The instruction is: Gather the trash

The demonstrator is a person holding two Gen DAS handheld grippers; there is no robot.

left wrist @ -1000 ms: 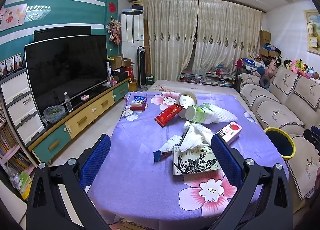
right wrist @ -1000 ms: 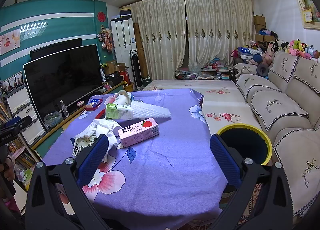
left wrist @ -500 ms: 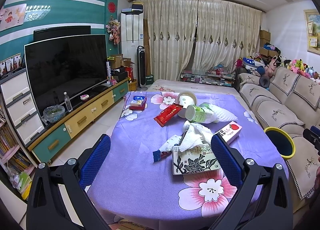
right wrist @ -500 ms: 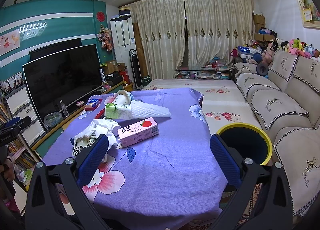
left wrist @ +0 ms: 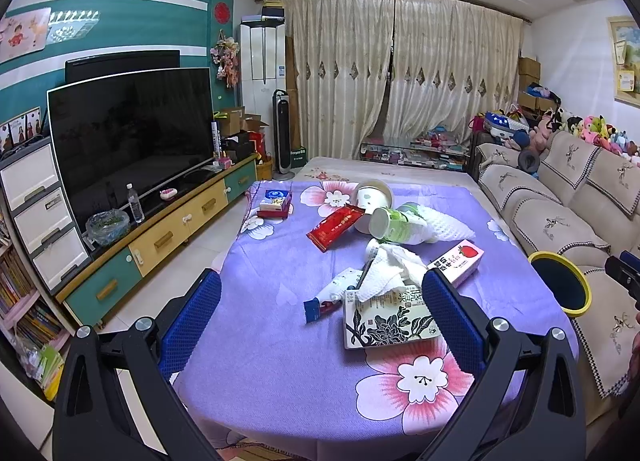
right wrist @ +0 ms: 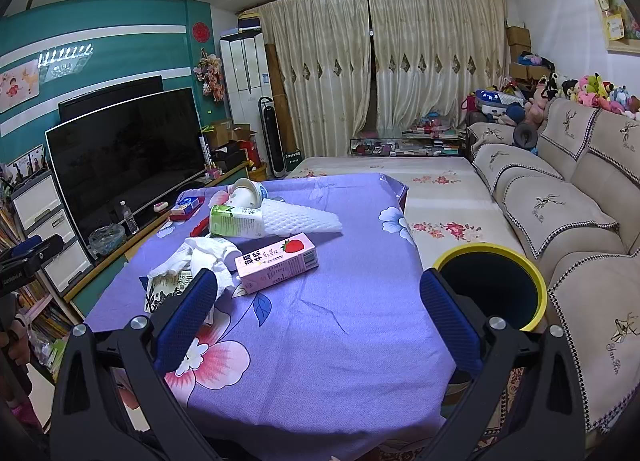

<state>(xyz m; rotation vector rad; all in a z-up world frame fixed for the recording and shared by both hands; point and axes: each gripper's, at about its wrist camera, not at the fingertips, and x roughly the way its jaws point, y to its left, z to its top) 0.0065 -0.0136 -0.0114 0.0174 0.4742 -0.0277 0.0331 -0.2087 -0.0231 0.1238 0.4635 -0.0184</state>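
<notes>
Trash lies on the purple flowered tablecloth (left wrist: 280, 341): a pink strawberry milk carton (right wrist: 276, 263) (left wrist: 456, 263), crumpled white tissue (left wrist: 390, 271) (right wrist: 200, 257), a black-and-white flowered box (left wrist: 386, 319), a red wrapper (left wrist: 335, 223), a green-and-white cup (left wrist: 394, 225) (right wrist: 236, 221), white foam netting (right wrist: 300, 219), a white bowl (left wrist: 372, 197) and a small tube (left wrist: 330, 295). A yellow-rimmed dark bin (right wrist: 492, 287) (left wrist: 560, 285) stands right of the table. My left gripper (left wrist: 320, 315) and right gripper (right wrist: 318, 315) are both open and empty, hovering near the table's front edge.
A sofa (right wrist: 560, 213) with stuffed toys runs along the right. A TV (left wrist: 132, 133) on a low cabinet (left wrist: 160, 237) stands at the left. A small blue-and-red box (left wrist: 275, 203) lies at the table's far left corner. A floral mat (right wrist: 436, 197) lies behind the table.
</notes>
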